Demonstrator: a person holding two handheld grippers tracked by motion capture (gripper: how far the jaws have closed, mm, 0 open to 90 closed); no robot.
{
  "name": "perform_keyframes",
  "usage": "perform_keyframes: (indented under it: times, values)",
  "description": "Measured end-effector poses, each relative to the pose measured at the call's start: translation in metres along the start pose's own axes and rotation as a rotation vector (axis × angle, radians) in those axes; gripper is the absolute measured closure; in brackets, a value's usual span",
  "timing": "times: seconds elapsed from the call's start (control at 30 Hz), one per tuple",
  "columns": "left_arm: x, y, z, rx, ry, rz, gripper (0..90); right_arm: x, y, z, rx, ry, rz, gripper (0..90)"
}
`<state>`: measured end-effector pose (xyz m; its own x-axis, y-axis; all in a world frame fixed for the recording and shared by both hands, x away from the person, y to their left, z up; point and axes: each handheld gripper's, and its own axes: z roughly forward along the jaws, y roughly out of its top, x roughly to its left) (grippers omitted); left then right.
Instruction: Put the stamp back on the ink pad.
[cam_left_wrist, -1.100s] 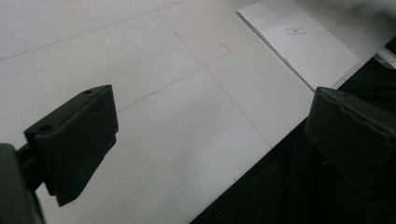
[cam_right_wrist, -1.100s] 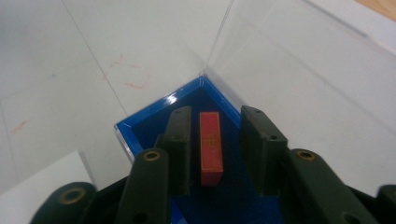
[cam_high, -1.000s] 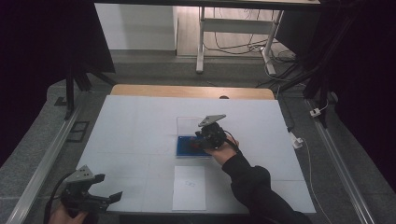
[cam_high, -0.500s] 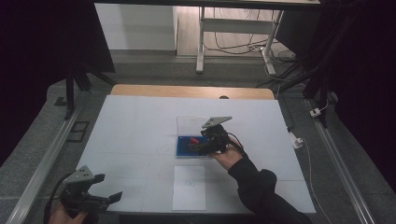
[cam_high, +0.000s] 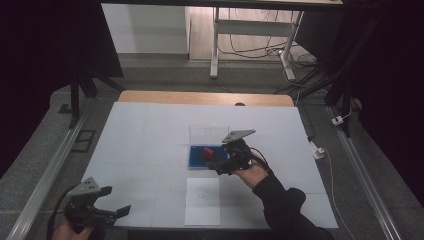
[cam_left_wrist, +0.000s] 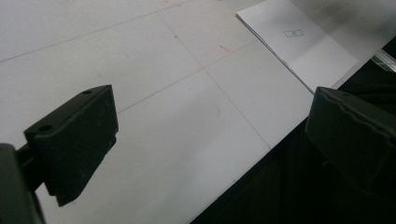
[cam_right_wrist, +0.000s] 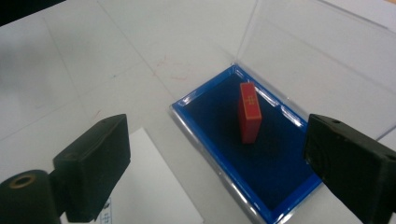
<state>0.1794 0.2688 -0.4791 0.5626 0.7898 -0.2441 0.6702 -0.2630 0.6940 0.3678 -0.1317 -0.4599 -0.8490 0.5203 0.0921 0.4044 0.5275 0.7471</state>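
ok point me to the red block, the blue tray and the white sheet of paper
red block (cam_right_wrist: 249, 113): right gripper view, on its broad front face
blue tray (cam_right_wrist: 280, 173): right gripper view, on its bare dark blue floor
white sheet of paper (cam_high: 203, 201): high view, on its middle

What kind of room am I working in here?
Probably a lab or recording workspace, not a home: a white table marked with a thin grid, dark curtains at the sides, loose cables on the floor beyond, and rails running along the table.

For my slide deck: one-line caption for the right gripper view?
Open right gripper poised above a small red block lying in a blue-lined case with its clear lid raised.
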Motion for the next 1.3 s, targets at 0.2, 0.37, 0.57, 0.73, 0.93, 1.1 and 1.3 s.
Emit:
perform_keyframes:
  times: [0.2,0.37,0.57,0.73,0.93,1.1,1.3]
  values:
    - [0.0,0.0,0.0,-0.002,0.001,0.002,2.9,0.004,-0.005,-0.01,0.001,-0.008,-0.012,0.5]
    - [0.0,0.0,0.0,-0.004,0.001,0.004,2.9,0.008,-0.012,-0.021,-0.004,-0.017,-0.011,0.0]
    - [0.0,0.0,0.0,-0.003,0.004,0.003,2.9,0.012,-0.021,-0.038,-0.014,-0.034,-0.009,0.0]
    - [0.0,0.0,0.0,-0.005,0.004,0.0,2.8,0.015,-0.032,-0.051,-0.017,-0.048,-0.008,0.0]
    - [0.0,0.0,0.0,-0.004,0.006,-0.001,2.8,0.018,-0.045,-0.068,-0.019,-0.07,0.007,0.0]
    - [0.0,0.0,0.0,-0.005,0.006,-0.002,2.7,0.021,-0.056,-0.081,-0.03,-0.089,0.017,0.0]
    - [0.0,0.0,-0.001,-0.007,0.007,-0.001,2.7,0.02,-0.07,-0.097,-0.037,-0.124,0.042,0.0]
